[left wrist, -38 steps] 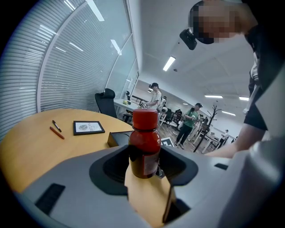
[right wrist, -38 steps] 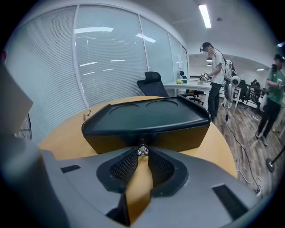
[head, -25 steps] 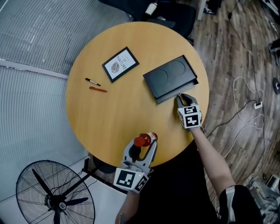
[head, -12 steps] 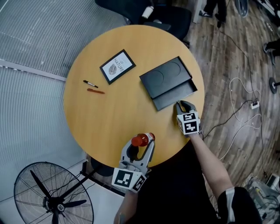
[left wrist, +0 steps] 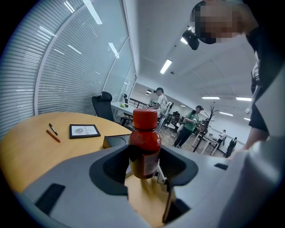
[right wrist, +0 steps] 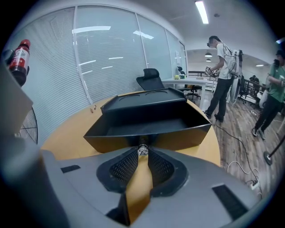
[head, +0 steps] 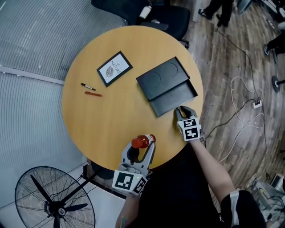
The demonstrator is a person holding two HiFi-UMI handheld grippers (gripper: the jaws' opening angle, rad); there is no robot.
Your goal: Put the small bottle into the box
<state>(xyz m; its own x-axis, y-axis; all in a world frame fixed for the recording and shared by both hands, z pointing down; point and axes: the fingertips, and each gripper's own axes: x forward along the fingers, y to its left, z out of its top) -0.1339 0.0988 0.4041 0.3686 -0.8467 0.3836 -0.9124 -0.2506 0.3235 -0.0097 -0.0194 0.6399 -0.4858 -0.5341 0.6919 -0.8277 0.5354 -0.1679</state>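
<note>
The small bottle [head: 142,141], red-brown with a red cap, stands upright between the jaws of my left gripper [head: 140,150] near the table's front edge; the gripper is shut on it. In the left gripper view the bottle [left wrist: 144,144] fills the gap between the jaws. The black box [head: 162,80] lies at the table's right, its drawer [head: 174,99] drawn out toward me. My right gripper [head: 179,110] is shut on the drawer's small metal knob [right wrist: 143,151]. The open drawer [right wrist: 147,127] looks empty inside.
A framed card [head: 114,68], a black pen [head: 87,86] and a red pen [head: 93,94] lie at the table's back left. A floor fan [head: 49,198] stands below the table's left edge. An office chair [head: 164,13] is behind the table; cables lie on the floor at right.
The right gripper has drawn back toward the table's edge and the drawer has slid further out of the box. The left gripper still holds the bottle in much the same place.
</note>
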